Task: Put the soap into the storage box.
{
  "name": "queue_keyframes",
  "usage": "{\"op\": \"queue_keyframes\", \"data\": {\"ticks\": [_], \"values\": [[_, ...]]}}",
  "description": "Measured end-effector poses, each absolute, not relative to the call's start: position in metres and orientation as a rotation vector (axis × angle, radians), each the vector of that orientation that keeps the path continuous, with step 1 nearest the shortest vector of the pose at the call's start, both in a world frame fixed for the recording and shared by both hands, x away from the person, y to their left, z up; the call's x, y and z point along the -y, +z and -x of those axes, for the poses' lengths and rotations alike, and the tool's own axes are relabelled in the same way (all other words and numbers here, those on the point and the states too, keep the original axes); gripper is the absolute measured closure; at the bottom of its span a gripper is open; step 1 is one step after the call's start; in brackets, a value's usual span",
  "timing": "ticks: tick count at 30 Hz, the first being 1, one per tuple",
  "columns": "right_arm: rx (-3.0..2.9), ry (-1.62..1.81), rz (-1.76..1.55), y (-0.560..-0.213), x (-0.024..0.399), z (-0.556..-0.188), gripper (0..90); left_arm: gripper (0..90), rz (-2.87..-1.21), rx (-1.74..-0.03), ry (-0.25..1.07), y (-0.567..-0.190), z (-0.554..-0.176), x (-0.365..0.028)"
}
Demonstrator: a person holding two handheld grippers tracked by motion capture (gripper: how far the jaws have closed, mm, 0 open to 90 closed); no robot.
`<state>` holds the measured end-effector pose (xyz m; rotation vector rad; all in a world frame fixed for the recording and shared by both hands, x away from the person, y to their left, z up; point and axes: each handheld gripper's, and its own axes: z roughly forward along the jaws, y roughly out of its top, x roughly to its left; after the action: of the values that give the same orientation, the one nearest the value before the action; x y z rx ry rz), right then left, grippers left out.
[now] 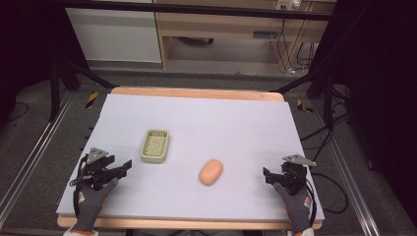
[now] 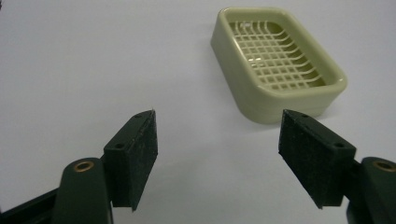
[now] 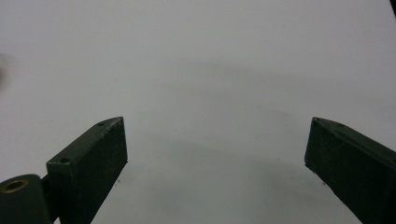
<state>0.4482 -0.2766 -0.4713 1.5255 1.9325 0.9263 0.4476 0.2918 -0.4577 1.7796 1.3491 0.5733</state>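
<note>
White table (image 1: 196,118), soap dish (image 1: 155,145), soap (image 1: 211,171), both grippers spread.

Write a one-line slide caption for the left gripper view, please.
Open left claw above the white table, pointing toward an empty soap dish.

forearms cut off at bottom edge, right gripper (image 3: 217,158) fingers (image 3: 348,161) cropped

I see the soap dish (image 1: 155,145) left of centre on the white table (image 1: 206,123), the peach soap (image 1: 211,171) apart from it, my left gripper (image 1: 124,167) and right gripper (image 1: 266,175) flanking them.
</note>
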Motion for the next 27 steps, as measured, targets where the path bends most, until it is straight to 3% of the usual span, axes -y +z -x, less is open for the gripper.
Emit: {"op": "queue_keyframes", "data": {"ticks": [27], "values": [[-1.931, 0.933, -1.461, -0.467, 0.274, -0.442, 8.4, 31.9, -1.821, -1.212, 0.534, -0.436, -0.435, -0.252]]}}
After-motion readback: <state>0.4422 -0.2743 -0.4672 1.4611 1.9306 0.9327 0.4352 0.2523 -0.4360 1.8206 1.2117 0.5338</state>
